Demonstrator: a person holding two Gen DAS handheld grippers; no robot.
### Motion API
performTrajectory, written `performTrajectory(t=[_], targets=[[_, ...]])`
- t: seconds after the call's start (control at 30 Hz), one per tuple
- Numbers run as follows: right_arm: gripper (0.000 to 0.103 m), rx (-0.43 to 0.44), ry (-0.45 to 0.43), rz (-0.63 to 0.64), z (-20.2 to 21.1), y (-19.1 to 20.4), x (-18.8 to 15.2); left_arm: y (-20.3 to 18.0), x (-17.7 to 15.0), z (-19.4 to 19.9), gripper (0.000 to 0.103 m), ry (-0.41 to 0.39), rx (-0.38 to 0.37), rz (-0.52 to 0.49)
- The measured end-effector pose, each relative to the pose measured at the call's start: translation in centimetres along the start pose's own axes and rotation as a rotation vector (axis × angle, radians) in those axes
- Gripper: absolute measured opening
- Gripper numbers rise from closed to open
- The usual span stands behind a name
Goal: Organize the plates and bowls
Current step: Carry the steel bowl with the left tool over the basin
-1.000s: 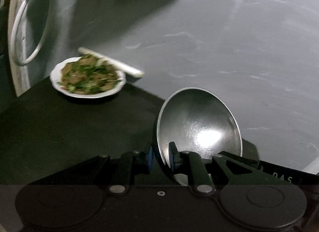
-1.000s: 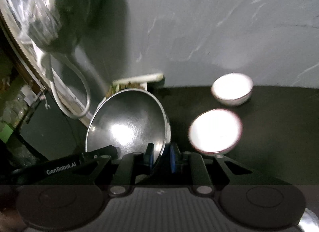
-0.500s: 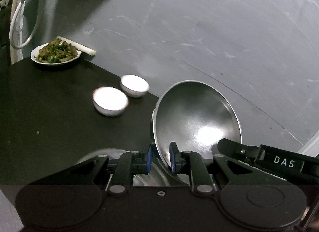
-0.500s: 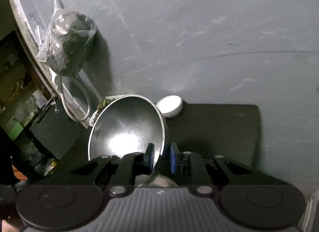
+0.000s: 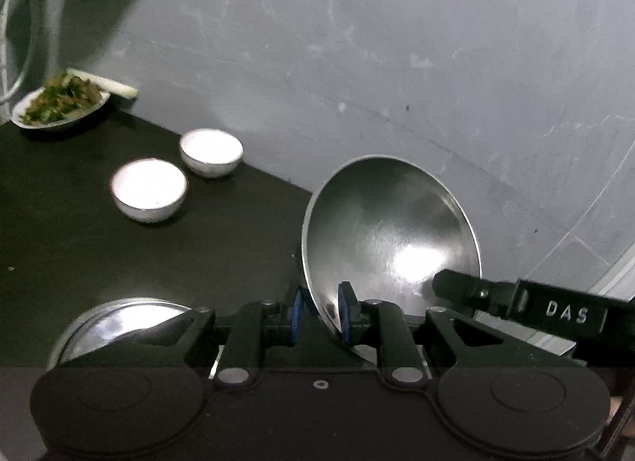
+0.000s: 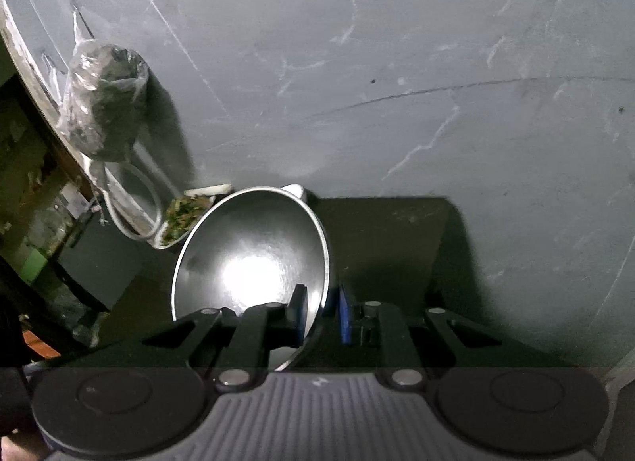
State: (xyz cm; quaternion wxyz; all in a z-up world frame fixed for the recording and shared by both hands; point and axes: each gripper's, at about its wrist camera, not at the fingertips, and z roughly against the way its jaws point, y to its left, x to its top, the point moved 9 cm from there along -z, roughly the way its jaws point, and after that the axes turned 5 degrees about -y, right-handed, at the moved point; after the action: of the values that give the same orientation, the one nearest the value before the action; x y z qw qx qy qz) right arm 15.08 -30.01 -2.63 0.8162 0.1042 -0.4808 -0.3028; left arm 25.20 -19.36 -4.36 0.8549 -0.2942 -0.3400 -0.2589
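Two handheld grippers share one steel bowl (image 5: 391, 239), held tilted above a black table (image 5: 79, 254) that stands against a grey wall (image 5: 357, 44). In the left wrist view, the left gripper (image 5: 320, 312) has its blue-padded fingers (image 5: 344, 312) narrow, one on each side of the bowl's near rim, gripping it; the bowl's shiny inside faces the camera. The tip of the right gripper (image 6: 322, 312), marked with the letters DAS, comes in from the right at the bowl's far rim. In the right wrist view, the right gripper's fingers (image 6: 344, 314) are likewise narrow and pinch the opposite rim of the same bowl, which leans to the left of the jaws. On the table, to the left, two white bowls (image 5: 149, 189) sit just beside each other near the wall. Further left, at the table's far corner, is a plate of greens (image 5: 59, 106) with a pale stick (image 5: 115, 86) behind it. Another steel bowl (image 5: 115, 322) sits low at the left, partly hidden by the left gripper's body. A plastic bag (image 6: 101, 104) with dark contents hangs on the wall at the left, with a white hose (image 6: 135, 203) looping below it.
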Motion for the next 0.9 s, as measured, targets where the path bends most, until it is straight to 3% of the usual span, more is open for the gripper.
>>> performTrajectory(t=[0.2,0.37,0.57,0.7,0.9], targets=[[0.018,-0.027,0.036,-0.010,-2.3,-2.5,0.7,0.4,-0.4,-3.1,0.021,0.057,0.031,0.007],[0.018,-0.014,0.142,0.000,-5.8,-3.9,0.2,2.0,-1.7,-5.2,0.021,0.078,0.129,0.046],[0.018,0.083,0.291,0.075,-10.7,-4.7,-0.2,3.3,-2.9,-7.1,0.021,0.108,0.272,0.139],[0.020,0.161,0.393,0.191,-13.1,-4.3,-0.1,3.7,-3.4,-7.7,0.021,0.141,0.372,0.191],[0.023,0.258,0.459,0.275,-14.5,-3.4,0.4,4.1,-3.2,-8.2,0.028,0.152,0.461,0.240]])
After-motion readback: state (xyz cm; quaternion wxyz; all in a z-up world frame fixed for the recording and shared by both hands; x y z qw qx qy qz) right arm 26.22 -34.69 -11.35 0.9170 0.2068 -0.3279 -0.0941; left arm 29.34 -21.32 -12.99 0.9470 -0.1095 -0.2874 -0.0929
